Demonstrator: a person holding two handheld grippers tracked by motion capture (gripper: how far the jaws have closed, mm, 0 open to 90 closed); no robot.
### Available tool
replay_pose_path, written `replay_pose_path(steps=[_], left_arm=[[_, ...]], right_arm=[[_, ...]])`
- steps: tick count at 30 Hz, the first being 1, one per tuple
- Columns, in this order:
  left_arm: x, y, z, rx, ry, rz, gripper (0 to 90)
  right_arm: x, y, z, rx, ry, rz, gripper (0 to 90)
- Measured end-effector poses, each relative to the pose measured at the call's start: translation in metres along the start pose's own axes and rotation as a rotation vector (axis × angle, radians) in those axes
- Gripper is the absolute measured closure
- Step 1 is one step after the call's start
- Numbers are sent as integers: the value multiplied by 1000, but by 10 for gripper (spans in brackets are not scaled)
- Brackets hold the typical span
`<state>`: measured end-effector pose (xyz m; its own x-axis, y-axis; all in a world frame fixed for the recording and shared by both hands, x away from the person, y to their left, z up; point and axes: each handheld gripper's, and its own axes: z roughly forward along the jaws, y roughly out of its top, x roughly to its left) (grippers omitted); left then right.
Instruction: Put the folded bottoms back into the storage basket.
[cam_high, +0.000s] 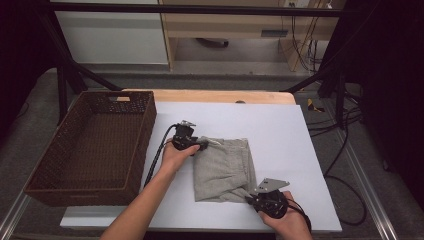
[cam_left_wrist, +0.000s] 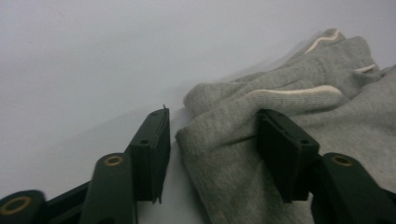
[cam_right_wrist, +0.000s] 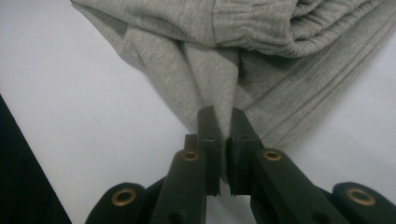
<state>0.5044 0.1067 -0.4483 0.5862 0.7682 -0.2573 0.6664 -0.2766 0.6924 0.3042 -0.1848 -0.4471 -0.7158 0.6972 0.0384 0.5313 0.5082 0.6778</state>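
A folded grey garment with a pale trimmed band lies on the white sheet in the middle of the table. My left gripper is at its upper left corner. In the left gripper view the jaws straddle the cloth's folded edge; one pad touches it, the other stands apart, so this gripper is open. At the garment's lower right corner my right gripper is shut on a pinched fold of the grey cloth, with the fabric running down between the pads of the gripper.
A dark wicker basket with nothing in it stands on the left, its long wall close to the left hand. The wooden table edge shows behind the sheet. Black frame legs and cables lie beyond and to the right.
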Motion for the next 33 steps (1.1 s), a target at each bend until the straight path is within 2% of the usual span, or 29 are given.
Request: replay_pose_path(steps=[4, 8, 17, 21, 23, 28, 33], left_arm=[[0, 0, 0, 11, -32, -16, 541], [3, 1, 0, 15, -60, -51, 603], [2, 3, -6, 12, -75, -82, 745], [-5, 11, -18, -7, -75, -55, 761], [-10, 17, -25, -13, -75, -28, 763], [-21, 32, -42, -24, -70, 28, 767], [-26, 44, -58, -41, -62, 60, 768]], right_arm=[[0, 0, 0, -1, -1, 0, 860], [1, 0, 0, -8, 0, -9, 853], [0, 3, -4, -26, -5, -1, 870], [-2, 8, -11, -50, 2, 12, 872], [-2, 12, -14, -55, 2, -2, 873], [-3, 27, -21, -60, 23, -9, 874], [-3, 46, -35, -82, 42, -17, 875]])
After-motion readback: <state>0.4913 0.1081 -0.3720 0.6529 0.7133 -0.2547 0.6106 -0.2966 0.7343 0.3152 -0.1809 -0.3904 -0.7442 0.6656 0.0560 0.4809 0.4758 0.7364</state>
